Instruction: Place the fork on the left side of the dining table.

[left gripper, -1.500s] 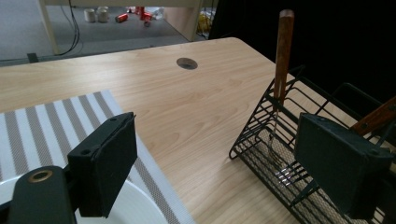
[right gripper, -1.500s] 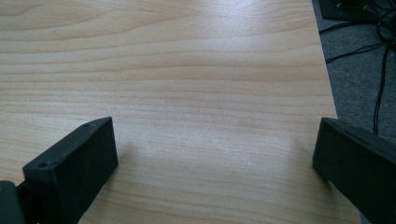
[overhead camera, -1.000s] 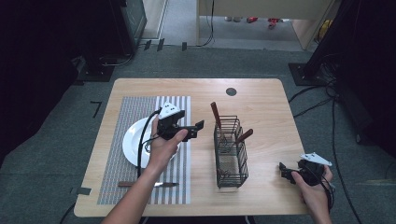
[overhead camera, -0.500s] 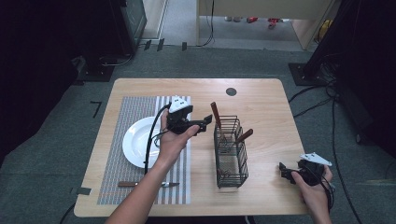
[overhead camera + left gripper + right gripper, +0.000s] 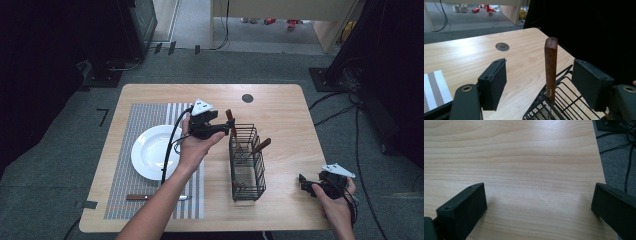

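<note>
The left gripper [image 5: 539, 85], jaws wide apart, should move straight around the wooden handle [image 5: 551, 67] in the wire basket [image 5: 246, 165], then squeeze gently.

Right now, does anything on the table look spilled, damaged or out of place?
Nothing stands out. The white plate sits on the striped placemat, a knife lies along its near edge, and the wire basket stands upright holding wooden-handled utensils.

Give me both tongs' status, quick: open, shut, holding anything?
Left tongs: open, holding nothing; the wooden handle standing in the wire basket sits between the jaws, ungripped.
Right tongs: open, holding nothing, over bare table.
</note>
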A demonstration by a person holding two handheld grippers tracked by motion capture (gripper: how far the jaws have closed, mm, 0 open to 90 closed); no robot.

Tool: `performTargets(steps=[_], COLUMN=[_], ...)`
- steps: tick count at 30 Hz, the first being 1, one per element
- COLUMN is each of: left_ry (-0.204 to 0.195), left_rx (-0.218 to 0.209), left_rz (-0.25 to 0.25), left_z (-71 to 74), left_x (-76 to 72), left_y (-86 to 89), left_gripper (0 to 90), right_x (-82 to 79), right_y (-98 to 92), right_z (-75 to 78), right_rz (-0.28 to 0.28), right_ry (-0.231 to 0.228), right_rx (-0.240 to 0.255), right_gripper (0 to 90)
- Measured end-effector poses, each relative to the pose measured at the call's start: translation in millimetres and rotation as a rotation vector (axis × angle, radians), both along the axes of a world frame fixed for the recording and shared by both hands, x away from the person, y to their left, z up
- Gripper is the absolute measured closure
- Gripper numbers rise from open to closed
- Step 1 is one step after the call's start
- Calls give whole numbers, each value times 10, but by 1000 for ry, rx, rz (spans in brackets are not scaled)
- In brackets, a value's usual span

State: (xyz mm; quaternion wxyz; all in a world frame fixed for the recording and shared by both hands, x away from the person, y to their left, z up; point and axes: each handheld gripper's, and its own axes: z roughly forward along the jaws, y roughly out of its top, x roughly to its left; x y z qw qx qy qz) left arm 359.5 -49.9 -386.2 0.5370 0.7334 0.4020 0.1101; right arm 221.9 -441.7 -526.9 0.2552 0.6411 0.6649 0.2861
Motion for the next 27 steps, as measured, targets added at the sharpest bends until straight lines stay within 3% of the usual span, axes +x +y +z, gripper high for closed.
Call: performTargets(steps=[7, 18, 21, 27], left_ry=[5, 23, 18, -22], left_rx=[-7, -56, -84, -83], left_rz=[18, -36, -64, -88], left_z=[4, 28, 37, 91], left_x=[35, 39, 32, 1], left_y=[-47, -75, -67, -45], left_gripper=[441, 787, 820, 825], right_x=[0, 1, 1, 1], right_y=[0, -1, 0, -1], right_z=[0, 0, 0, 0], right_rz=[1, 4, 4, 5], right_ry=[0, -1, -1, -1], right_rx=[0, -1, -1, -1], right_gripper=[0, 0, 0, 0])
